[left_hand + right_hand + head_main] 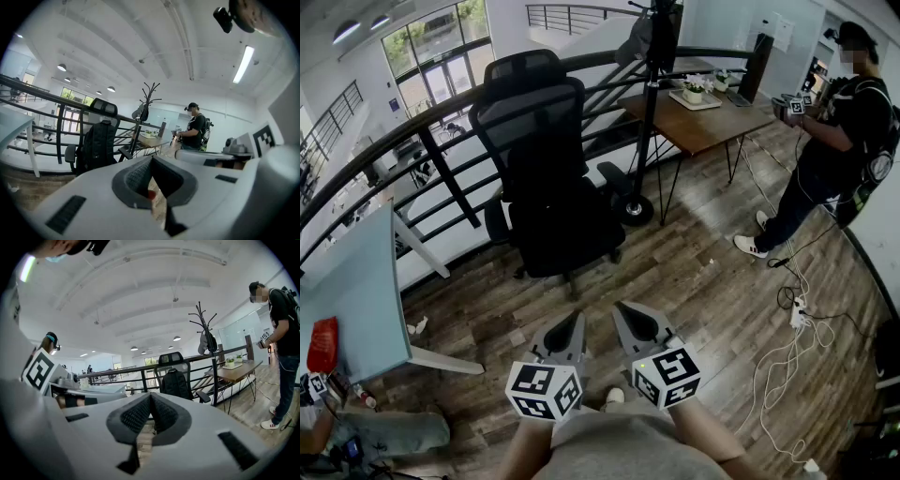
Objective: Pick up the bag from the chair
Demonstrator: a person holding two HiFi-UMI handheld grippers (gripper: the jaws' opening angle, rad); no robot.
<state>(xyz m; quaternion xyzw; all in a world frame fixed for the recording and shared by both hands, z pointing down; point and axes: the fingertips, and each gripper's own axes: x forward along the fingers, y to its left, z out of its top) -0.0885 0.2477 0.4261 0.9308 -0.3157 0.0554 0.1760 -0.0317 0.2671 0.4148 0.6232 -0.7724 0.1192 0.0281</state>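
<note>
A black bag [555, 202] stands upright on the seat of a black office chair [528, 98], leaning against its backrest. It also shows in the left gripper view as the bag [97, 144] and in the right gripper view as the bag [175, 382]. My left gripper [571, 323] and right gripper [625, 314] are side by side low in the head view, well short of the chair. Both point toward it. The left gripper [151, 163] is shut with nothing in it. The right gripper [151, 398] is shut and holds nothing either.
A black railing [412, 141] runs behind the chair. A coat stand [650, 112] and a wooden desk [705, 122] stand to its right. A person [834, 131] stands at the far right, with cables [787, 352] on the floor. A light blue table [361, 291] is at the left.
</note>
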